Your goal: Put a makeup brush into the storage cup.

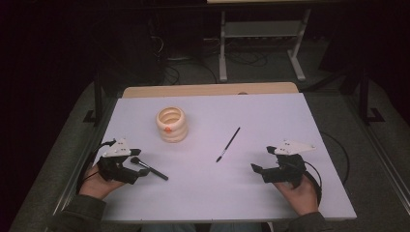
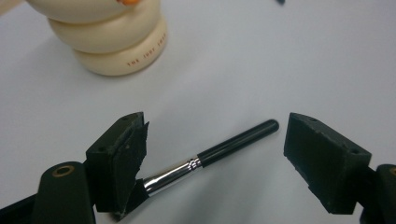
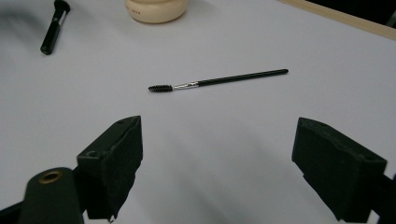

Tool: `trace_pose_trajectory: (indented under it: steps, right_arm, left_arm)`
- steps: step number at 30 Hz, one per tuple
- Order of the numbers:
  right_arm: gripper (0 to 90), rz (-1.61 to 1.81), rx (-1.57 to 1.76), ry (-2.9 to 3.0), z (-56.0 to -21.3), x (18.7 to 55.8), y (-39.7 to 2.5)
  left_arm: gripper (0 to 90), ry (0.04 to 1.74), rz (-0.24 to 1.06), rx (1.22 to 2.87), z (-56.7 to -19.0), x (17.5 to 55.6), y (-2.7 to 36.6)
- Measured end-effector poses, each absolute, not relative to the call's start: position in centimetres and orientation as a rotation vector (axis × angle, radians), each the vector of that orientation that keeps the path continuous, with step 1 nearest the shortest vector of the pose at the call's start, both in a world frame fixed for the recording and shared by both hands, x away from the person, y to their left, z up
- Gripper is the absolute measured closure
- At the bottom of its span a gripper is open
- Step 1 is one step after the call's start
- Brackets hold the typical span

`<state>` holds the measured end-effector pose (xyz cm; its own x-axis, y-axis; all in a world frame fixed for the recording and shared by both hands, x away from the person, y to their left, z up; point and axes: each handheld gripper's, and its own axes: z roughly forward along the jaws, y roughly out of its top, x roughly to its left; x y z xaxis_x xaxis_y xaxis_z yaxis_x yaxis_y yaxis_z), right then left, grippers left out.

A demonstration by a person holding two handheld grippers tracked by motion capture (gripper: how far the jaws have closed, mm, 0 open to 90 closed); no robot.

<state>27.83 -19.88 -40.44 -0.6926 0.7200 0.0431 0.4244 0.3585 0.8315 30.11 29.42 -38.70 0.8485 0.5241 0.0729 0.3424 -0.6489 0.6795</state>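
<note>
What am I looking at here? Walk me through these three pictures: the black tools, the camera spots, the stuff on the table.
A person sits at a white table, holding a two-jawed claw in each hand. The high view looks down from above: left claw, right claw. The other two views come from a camera riding on each claw, looking along its black jaws. On the table lie a cream ringed pot, a thick brush and a thin brush. Both claws are open and hold nothing. The thick brush lies between the left claw's jaws; the thin one lies ahead of the right claw.

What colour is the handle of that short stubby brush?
Glossy black, with a silver metal collar; the short makeup brush shows best in the left gripper view.
</note>
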Motion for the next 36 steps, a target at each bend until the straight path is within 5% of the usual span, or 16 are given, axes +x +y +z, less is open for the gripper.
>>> trace_pose_trajectory:
  steps: [20, 27, 36]
  right_arm:
    - [15.6, 1.277, 0.999, 2.333, -40.9, 28.0, -20.2]
    - [17.1, 1.303, 1.005, 2.329, -40.9, 28.1, -20.5]
    - [17.6, 1.321, 0.995, 2.327, -40.7, 27.9, -20.6]
  left_arm:
    - [39.1, 0.425, 0.194, 2.704, -41.0, 33.6, 26.6]
    - [51.6, 0.387, 0.130, 2.751, -41.8, 34.3, 26.3]
    - [78.3, 0.383, 0.047, 2.722, -41.9, 35.1, 26.9]
